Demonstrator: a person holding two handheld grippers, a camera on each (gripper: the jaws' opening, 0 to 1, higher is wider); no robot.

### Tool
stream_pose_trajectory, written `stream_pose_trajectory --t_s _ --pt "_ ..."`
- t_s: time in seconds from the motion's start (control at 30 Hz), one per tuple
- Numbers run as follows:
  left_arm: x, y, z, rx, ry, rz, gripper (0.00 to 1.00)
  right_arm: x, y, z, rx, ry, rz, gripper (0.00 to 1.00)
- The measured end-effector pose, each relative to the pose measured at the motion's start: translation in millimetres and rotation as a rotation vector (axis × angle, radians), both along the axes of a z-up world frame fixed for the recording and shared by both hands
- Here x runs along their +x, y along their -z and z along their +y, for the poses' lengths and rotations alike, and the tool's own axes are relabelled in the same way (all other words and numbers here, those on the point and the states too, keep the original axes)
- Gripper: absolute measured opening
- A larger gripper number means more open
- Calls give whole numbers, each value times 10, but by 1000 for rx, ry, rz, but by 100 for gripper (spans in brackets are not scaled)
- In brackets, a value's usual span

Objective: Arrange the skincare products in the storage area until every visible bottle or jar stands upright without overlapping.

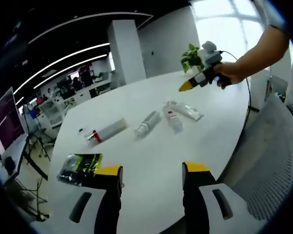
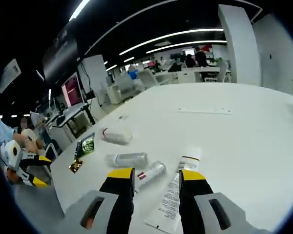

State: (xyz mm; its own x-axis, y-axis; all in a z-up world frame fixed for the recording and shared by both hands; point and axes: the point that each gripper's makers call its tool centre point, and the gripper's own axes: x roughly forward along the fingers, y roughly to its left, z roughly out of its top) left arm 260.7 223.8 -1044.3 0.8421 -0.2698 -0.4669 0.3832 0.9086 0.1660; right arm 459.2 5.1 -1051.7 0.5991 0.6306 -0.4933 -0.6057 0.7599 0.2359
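Observation:
Several skincare products lie on their sides on the white table [image 1: 151, 156]. A white bottle with a red band [image 1: 105, 131] [image 2: 116, 135] is at one end of the row. Beside it are a clear bottle [image 1: 147, 123] [image 2: 127, 159], a small bottle with a red label [image 1: 174, 120] [image 2: 150, 172] and a flat tube [image 1: 189, 111] [image 2: 177, 194]. My left gripper [image 1: 152, 170] [image 2: 38, 170] stands open over the near table edge, holding nothing. A hand holds my right gripper [image 2: 156, 174] [image 1: 186, 87] above the tube and the small bottle; it is open and holds nothing.
A green and black packet [image 1: 81, 167] [image 2: 86, 145] lies near the table edge, past the white bottle. A potted plant [image 1: 190, 56] stands at the far edge. A grey chair [image 1: 273, 156] is close to the table. Desks and monitors [image 1: 7, 119] fill the room behind.

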Motion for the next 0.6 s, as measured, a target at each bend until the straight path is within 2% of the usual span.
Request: stream_pose_trajectory --t_s 0.1,0.17,0.37,0.5,0.6 --pt "3 2 10 -6 -7 2 50 17 130 -27 -33 10 47 45" --pt "1 3 13 -5 -7 2 50 26 209 -56 -67 15 62 50" --pt "1 1 15 -1 -4 -2 50 33 391 -63 -94 19 104 58" --pt "2 3 20 -1 -8 -1 51 38 477 -63 -99 34 131 57" --pt "33 -31 62 29 -16 -31 59 33 531 -47 -119 32 140 58"
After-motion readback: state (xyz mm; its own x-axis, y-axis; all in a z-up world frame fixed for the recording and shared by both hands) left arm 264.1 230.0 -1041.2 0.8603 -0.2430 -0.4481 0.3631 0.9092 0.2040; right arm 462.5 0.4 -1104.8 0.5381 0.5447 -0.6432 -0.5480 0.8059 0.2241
